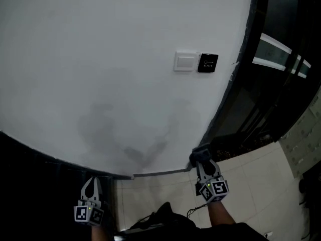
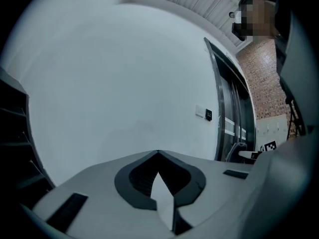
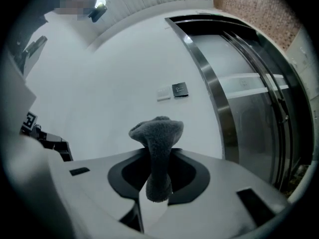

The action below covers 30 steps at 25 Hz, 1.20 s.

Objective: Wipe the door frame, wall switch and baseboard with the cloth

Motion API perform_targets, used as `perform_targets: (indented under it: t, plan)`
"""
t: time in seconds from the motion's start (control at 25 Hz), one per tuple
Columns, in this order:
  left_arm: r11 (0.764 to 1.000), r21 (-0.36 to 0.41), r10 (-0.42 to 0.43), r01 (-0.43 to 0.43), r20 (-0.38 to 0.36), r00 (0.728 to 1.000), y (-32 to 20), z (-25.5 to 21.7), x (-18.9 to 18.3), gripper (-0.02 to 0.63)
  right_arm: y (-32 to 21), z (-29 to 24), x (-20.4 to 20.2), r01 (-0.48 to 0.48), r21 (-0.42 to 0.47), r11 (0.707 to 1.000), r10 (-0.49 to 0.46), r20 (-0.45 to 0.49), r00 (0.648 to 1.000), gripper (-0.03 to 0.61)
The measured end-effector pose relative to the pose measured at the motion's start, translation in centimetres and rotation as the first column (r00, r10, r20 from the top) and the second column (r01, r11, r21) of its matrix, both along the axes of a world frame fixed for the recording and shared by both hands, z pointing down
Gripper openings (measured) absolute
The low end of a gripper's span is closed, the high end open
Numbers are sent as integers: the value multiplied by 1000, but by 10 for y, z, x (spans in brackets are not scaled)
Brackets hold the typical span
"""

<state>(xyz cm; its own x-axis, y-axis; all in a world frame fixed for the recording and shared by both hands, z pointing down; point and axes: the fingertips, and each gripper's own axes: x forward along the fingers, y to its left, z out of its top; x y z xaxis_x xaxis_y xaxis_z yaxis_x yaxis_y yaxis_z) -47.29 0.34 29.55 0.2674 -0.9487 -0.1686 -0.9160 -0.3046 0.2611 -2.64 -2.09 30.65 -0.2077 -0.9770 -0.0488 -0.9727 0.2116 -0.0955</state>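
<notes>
Left gripper (image 1: 92,181): low at the left of the head view, tips pointing at the wall's foot. In its own view (image 2: 158,153) the jaws are closed tip to tip with nothing between them.
Right gripper (image 1: 202,163): low at the right of the head view, held by a hand. In its own view (image 3: 158,156) the jaws are clamped on the cloth.
Cloth (image 3: 156,133): dark grey and fuzzy. It is pinched at the middle, with a bunched head standing past the jaw tips and a short tail hanging behind. In the head view (image 1: 199,153) it is at the corner where the baseboard ends against the door frame; whether it touches cannot be told.
Wall (image 1: 100,59): plain white, with darker grey patches low down, above the baseboard.
Switch (image 1: 185,61): white plate on the wall, just left of the black plate. Well above both grippers. Also seen from the left gripper (image 2: 200,111) and the right gripper (image 3: 163,94).
Black plate (image 1: 207,63): small and square, between the switch and the door frame.
Door frame (image 1: 235,79): dark edge running down the wall's right side to the floor; it looks metallic in the right gripper view (image 3: 209,83).
Baseboard (image 1: 160,173): grey strip along the wall's foot, between the grippers.
Door (image 1: 273,46): dark glass with pale bands, right of the frame.
Floor (image 1: 251,185): pale tiles.
</notes>
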Motion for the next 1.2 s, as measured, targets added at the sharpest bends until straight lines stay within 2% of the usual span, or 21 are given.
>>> perform_targets:
  t: [0.2,0.4,0.56,0.8,1.04,1.2]
  plan:
    - [1000,-5,7,-7,-13,1000,-8,1,-1,-8,1,-7,1,-9,24,1000,9,3,1000,87]
    - [999,3,52,-52,-26,998,-13,2,12,-8,1,-11,0,-12,38,999,12,7,1000,87]
    - [998,-11,59,-59,30,998,-14,3,19,-9,2,-9,-2,-7,34,999,6,16,1000,89]
    - [998,25,52,-50,-62,997,-10,-1,6,-9,1,-3,-9,3,15,1000,-3,13,1000,91]
    - [999,20,40,-39,-54,998,-9,1,2,-9,-1,-5,-8,-1,33,999,0,23,1000,91]
    - [999,18,38,-38,-44,998,-11,1,2,-9,-8,-10,-8,11,45,999,-11,-3,1000,91]
